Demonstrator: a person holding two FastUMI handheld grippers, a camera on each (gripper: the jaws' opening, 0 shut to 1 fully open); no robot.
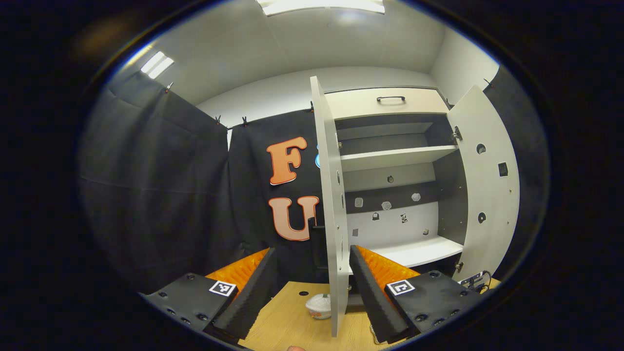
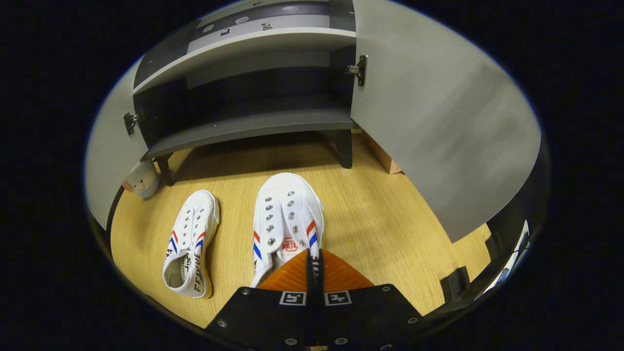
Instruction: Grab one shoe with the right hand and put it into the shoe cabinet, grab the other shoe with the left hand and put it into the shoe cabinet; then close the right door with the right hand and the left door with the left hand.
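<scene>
White canvas shoe (image 2: 288,214) pinched in my right tool (image 2: 314,265); left tool (image 1: 312,282) gapes idle; second shoe (image 2: 191,243) and both doors remain.

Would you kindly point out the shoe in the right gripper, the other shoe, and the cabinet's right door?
Gripped shoe (image 2: 287,214), right gripper view: laced upper.
Other shoe (image 2: 190,243), right gripper view: upper, on the floor.
Right door (image 2: 429,126), right gripper view: inner face.

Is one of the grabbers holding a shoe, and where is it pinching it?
Yes. The right gripper is shut on the nearer white shoe, pinching its side wall by the heel opening. The left gripper is open, holding nothing.
</scene>
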